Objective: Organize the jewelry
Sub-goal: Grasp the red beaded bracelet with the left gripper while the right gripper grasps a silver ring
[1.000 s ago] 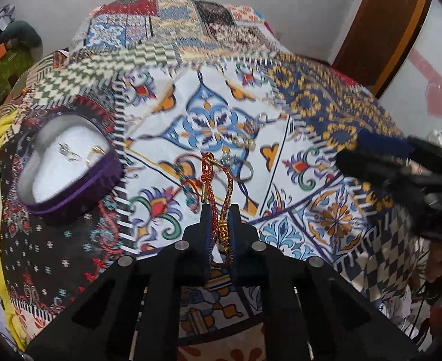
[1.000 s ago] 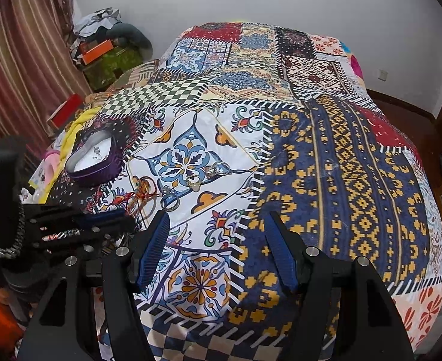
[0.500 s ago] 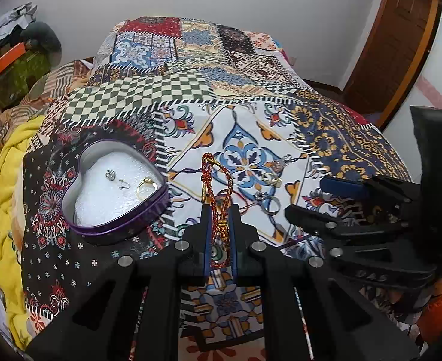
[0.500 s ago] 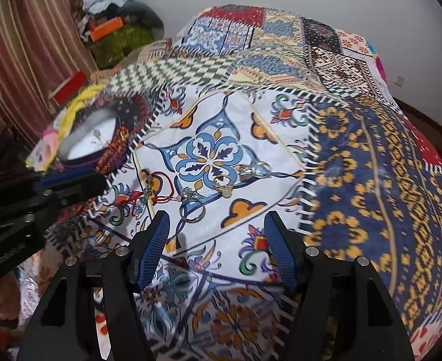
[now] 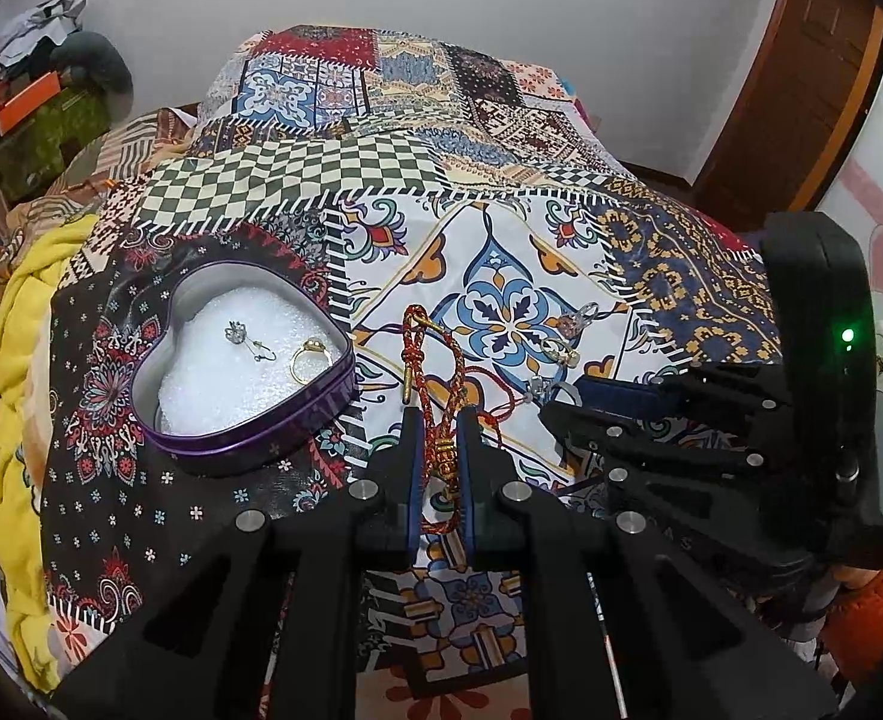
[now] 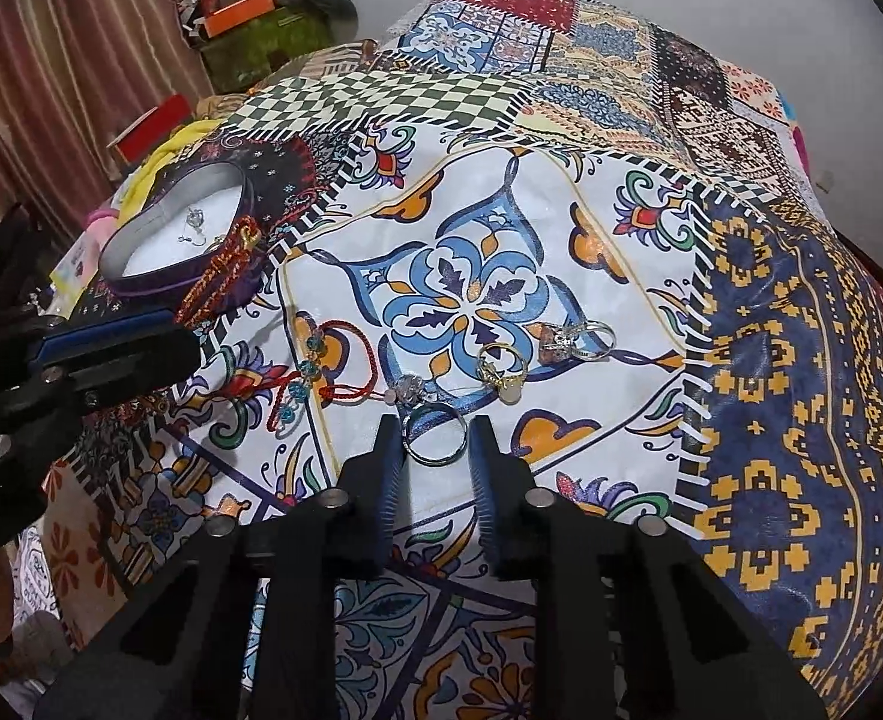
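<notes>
Purple tin (image 5: 249, 438) is loaded with two pieces only, a braided bracelet (image 5: 435, 372) is clamped in the left gripper (image 5: 439, 468), the right gripper (image 6: 438, 462) is held open around a silver ring (image 6: 434, 433), other rings (image 6: 537, 348) are left out.

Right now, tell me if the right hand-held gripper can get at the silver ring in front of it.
Probably yes: the right hand-held gripper is open with the silver ring lying flat on the bedspread between its fingertips, nothing covering it.
</notes>
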A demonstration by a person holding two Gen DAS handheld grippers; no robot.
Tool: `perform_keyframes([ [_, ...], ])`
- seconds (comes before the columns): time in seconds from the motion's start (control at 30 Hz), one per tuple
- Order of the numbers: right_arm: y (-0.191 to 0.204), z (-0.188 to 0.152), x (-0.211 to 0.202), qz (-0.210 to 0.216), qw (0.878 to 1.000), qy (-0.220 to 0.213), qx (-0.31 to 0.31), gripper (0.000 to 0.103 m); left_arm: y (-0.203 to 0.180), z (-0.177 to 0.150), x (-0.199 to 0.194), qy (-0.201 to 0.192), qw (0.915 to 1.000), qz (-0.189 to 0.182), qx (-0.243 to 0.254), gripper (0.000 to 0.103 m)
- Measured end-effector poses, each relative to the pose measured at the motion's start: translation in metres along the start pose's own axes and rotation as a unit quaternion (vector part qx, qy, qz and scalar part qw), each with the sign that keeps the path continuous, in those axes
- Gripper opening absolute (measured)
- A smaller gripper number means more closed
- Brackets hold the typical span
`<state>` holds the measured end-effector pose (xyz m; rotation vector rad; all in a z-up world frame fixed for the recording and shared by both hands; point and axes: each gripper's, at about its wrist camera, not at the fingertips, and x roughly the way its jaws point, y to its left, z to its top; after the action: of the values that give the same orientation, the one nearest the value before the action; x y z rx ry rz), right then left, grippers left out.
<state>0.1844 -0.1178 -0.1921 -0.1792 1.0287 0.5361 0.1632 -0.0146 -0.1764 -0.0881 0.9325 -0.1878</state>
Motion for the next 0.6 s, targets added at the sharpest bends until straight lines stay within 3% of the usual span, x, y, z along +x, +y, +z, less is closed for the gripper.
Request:
perform_keyframes([
  [0.3, 0.002, 0.006, -0.017, -0.001, 1.000, -0.024, 0.015, 0.020, 0.003, 0.004, -0.021, -0.023, 0.9997, 0.007, -0.004, 0.009],
  [0.6, 0.017, 0.022, -0.056, -0.010, 0.997, -0.082, 0.000, 0.020, 0.010, 0.012, -0.047, -0.056, 0.9982, 0.016, -0.013, 0.009],
])
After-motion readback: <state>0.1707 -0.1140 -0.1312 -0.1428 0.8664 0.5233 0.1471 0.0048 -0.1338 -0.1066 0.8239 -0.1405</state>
